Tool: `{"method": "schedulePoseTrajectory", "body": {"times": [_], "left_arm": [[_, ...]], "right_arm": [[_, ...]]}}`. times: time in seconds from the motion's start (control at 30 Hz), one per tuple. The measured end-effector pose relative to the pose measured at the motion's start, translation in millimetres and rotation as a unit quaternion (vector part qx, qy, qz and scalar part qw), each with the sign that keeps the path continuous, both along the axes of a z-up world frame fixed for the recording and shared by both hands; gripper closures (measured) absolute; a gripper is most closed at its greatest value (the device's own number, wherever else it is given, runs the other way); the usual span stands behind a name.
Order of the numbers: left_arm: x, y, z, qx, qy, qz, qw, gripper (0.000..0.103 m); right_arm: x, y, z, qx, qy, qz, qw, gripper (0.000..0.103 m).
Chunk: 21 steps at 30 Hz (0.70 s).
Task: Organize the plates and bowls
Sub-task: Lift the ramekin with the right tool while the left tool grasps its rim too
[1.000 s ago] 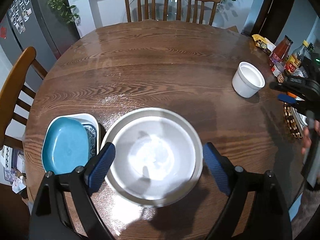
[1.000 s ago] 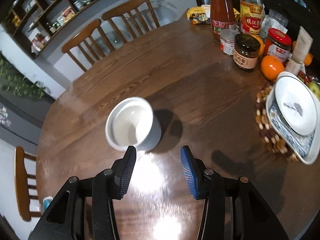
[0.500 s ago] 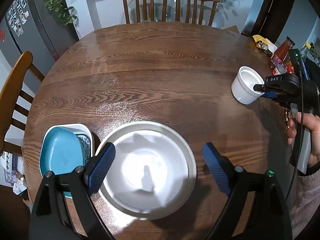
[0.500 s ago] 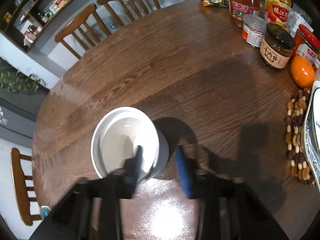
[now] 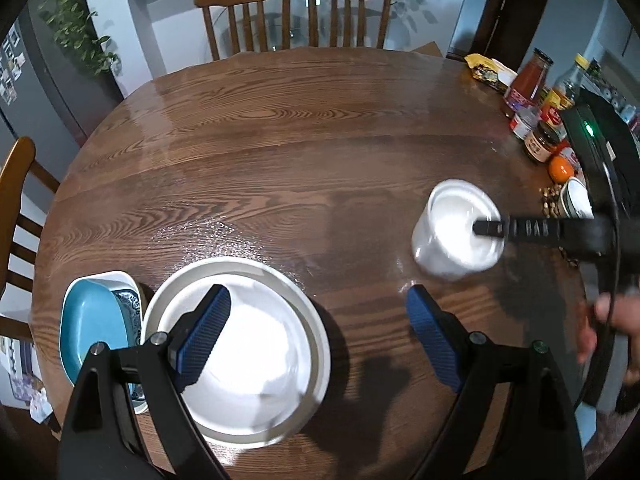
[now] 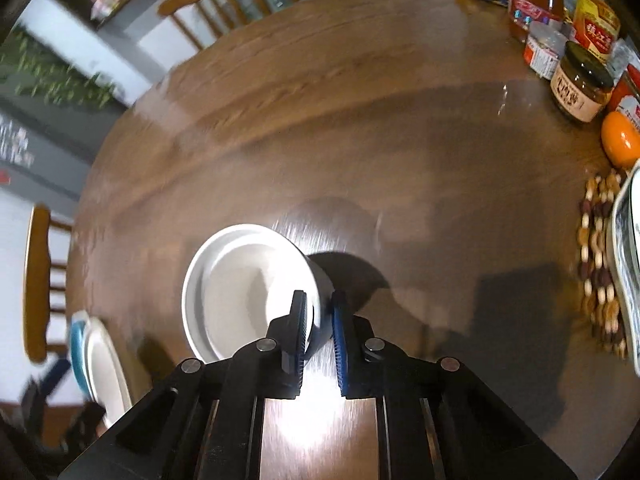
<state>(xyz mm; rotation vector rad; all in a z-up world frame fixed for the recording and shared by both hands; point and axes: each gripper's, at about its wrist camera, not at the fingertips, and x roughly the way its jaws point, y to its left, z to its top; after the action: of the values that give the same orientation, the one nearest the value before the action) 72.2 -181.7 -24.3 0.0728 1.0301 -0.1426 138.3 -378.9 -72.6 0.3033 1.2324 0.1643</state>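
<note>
A small white ramekin bowl [image 5: 452, 232] is gripped at its near rim by my right gripper [image 6: 320, 312], one finger inside and one outside, and held above the round wooden table [image 5: 280, 152]. It also shows in the right wrist view [image 6: 248, 288]. A white bowl on a white plate [image 5: 256, 344] lies at the table's near left, under my open, empty left gripper [image 5: 316, 320]. A blue dish in a patterned white dish [image 5: 92, 328] lies left of the plate.
Jars, sauce bottles and an orange [image 6: 620, 140] crowd the right edge. A patterned plate with a white bowl [image 6: 628, 264] rests on a beaded trivet [image 6: 596, 248]. Wooden chairs [image 5: 296, 16] stand at the far side and the left.
My right gripper has shut on the ramekin's rim and carried it left toward the white plate. My left gripper has shifted right, so the plate now lies under its left finger.
</note>
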Motion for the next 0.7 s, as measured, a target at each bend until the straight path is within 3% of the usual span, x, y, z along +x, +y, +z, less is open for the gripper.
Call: {"method": "schedulePoseTrajectory", "body": {"times": [0.33, 0.7], "left_arm": [[-13, -19, -11, 0.017, 0.003, -0.037, 0.9992, 0.014], [-26, -44, -31, 0.055, 0.015, -0.081, 0.9951, 0.019]], "right_arm": [[-60, 13, -6, 0.015, 0.016, 0.038, 0.999, 0.089], [-90, 9, -8, 0.028, 0.01, 0.026, 0.999, 0.089]]}}
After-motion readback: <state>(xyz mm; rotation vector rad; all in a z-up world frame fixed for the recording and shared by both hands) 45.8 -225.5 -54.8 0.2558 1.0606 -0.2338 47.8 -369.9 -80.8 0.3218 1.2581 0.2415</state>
